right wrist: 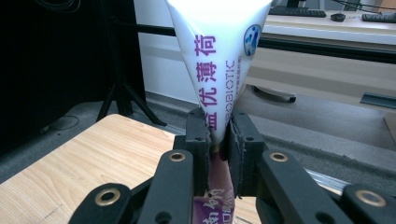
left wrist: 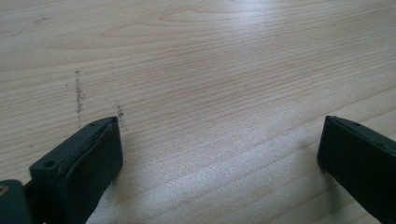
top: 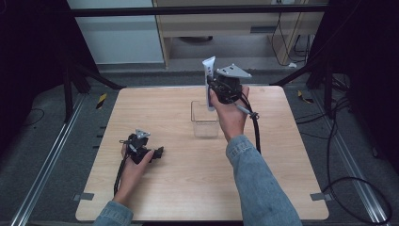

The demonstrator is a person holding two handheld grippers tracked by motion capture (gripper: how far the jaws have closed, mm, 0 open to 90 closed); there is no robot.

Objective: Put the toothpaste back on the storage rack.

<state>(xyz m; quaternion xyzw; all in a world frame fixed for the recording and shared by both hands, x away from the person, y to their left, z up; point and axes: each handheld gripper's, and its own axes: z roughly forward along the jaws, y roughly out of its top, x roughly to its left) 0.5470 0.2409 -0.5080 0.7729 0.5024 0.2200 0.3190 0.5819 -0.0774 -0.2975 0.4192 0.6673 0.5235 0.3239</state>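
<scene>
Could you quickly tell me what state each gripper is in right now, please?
Left gripper: open, nothing between its jaws, low over the table.
Right gripper: shut on the white tube, held upright above the clear container.

The right gripper (top: 217,87), held up over the far middle of the wooden table (top: 188,188), clamps a white tube (top: 209,77) that stands upright just above a clear container (top: 204,119). The left gripper (top: 157,153) rests low near the table's left edge, well apart from the container, its jaws pointing right.
</scene>
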